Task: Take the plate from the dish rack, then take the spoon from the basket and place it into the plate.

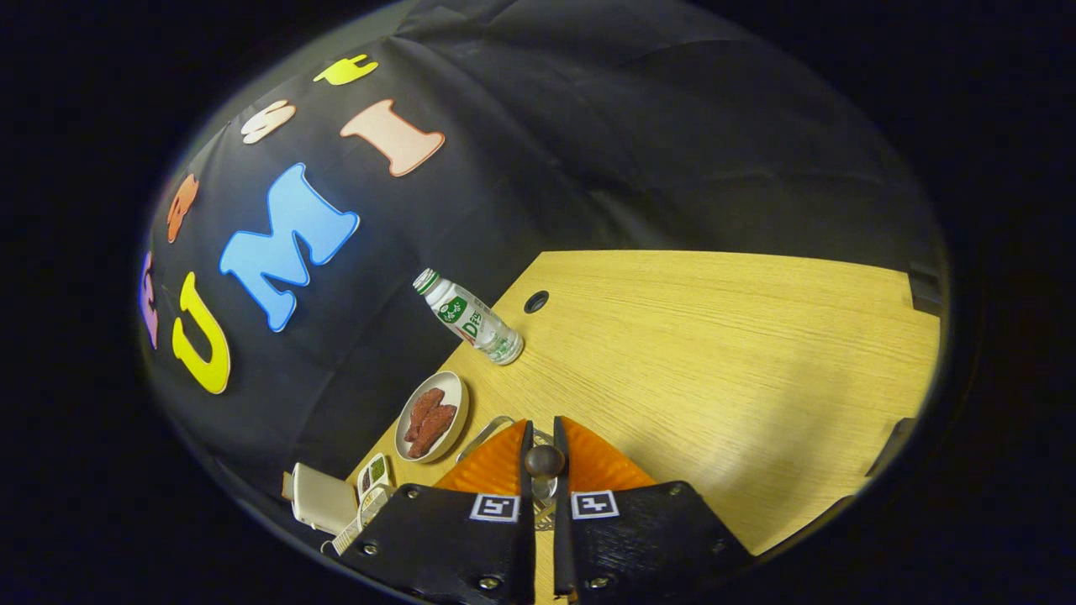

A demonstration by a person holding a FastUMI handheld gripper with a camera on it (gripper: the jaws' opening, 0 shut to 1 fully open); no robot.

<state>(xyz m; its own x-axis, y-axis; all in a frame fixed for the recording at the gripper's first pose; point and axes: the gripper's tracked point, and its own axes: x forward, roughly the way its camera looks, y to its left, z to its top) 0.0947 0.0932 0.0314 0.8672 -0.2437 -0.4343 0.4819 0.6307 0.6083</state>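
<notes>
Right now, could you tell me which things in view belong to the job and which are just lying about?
Job: spoon, clamped between the tongs; wire basket by them.
Lying about: bottle, dish of brown food, white box.

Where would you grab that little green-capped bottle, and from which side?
Around the straight round body of the bottle, below the cap, level from the bare table side: it stands upright, wall cloth close behind. Right now the gripper is shut on a dark knob.
</notes>
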